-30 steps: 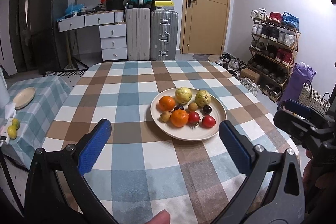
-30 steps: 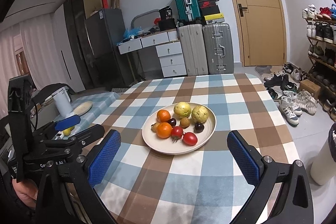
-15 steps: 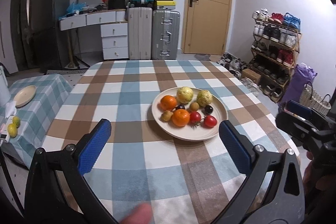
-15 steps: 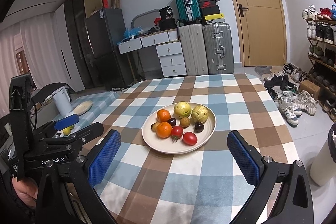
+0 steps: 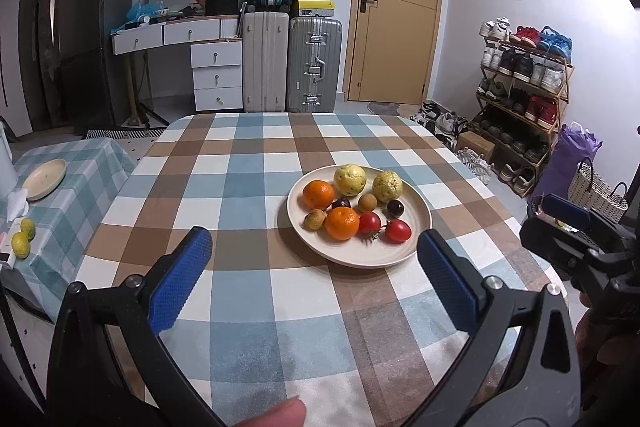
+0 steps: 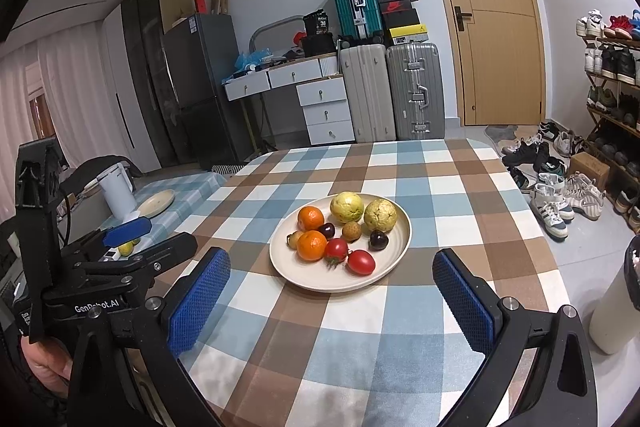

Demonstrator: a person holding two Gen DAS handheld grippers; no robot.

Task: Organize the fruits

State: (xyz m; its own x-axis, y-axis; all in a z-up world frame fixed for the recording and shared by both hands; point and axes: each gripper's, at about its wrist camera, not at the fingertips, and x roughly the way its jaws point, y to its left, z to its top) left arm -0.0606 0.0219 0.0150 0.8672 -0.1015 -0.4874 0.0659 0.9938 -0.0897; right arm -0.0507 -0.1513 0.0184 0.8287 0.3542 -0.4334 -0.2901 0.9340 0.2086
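Observation:
A cream plate (image 5: 416, 203) (image 6: 400, 243) sits on the checked table and holds two oranges (image 5: 341, 223) (image 6: 311, 245), two yellow-green guavas (image 5: 350, 179) (image 6: 346, 207), two red tomatoes (image 5: 397, 230) (image 6: 360, 261), dark plums and small brown fruits. My left gripper (image 5: 316, 279) is open and empty, above the table's near side, short of the plate. My right gripper (image 6: 332, 299) is open and empty, also short of the plate.
The checked tablecloth (image 5: 248, 187) covers the table. A low side table at left holds an empty cream plate (image 5: 44, 179), small yellow-green fruits (image 5: 20, 245) and a white kettle (image 6: 117, 191). Suitcases (image 5: 314, 65), drawers and a shoe rack (image 5: 520, 87) stand beyond.
The left wrist view has drifted slightly, so the plate sits a little farther right and higher. Both grippers stay open; the fruits have not moved.

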